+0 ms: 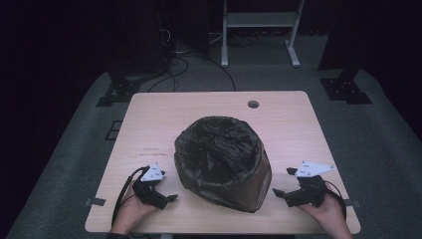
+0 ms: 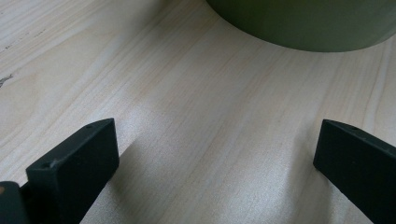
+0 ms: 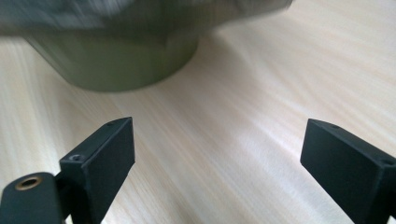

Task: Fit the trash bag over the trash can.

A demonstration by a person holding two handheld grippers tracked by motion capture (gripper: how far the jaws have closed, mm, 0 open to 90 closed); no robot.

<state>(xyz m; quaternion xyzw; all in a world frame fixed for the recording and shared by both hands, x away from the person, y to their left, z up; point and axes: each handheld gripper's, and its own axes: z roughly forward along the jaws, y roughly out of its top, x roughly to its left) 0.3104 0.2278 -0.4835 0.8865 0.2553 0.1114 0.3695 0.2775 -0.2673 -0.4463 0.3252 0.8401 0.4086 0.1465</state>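
A green bin (image 1: 251, 186) lined with a black bag (image 1: 219, 144) stands mid-tabletop (image 1: 149, 124). The left gripper (image 1: 166, 191) and right gripper (image 1: 281, 181) flank it, near but apart, each with 2 jaws spread wide and holding nothing.

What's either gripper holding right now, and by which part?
Nothing. The left gripper and right gripper both stand open beside the bin with its black bag; only bare table lies between each pair of jaws.

Dim high view w/ dark edges, bright gripper views, motion-blurred bin (image 3: 116, 56)
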